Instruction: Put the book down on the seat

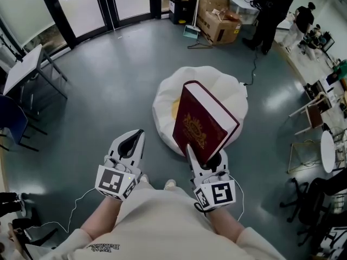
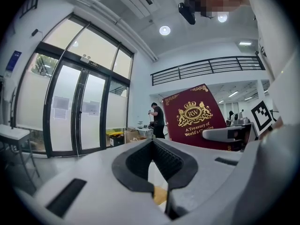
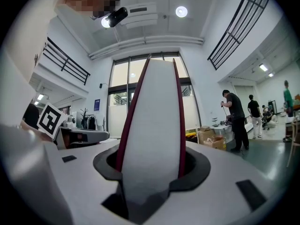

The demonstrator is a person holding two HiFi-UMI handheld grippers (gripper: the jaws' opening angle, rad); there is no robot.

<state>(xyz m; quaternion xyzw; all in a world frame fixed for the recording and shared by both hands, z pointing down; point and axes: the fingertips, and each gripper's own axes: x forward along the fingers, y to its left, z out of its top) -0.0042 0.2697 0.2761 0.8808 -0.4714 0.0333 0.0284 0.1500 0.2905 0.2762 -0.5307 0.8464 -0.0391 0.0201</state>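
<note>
The right gripper (image 1: pixel 201 157) has its jaws clamped on the bottom edge of the maroon book (image 1: pixel 203 118), which stands upright above the near side of the white beanbag seat (image 1: pixel 162 99). The left gripper (image 1: pixel 135 137), jaws together and empty, hangs off the seat's near-left side.

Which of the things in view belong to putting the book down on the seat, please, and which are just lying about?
Job in hand: book; right claw, shut on the book; white beanbag seat.

Lying about: cardboard boxes; white table; blue chair.
</note>
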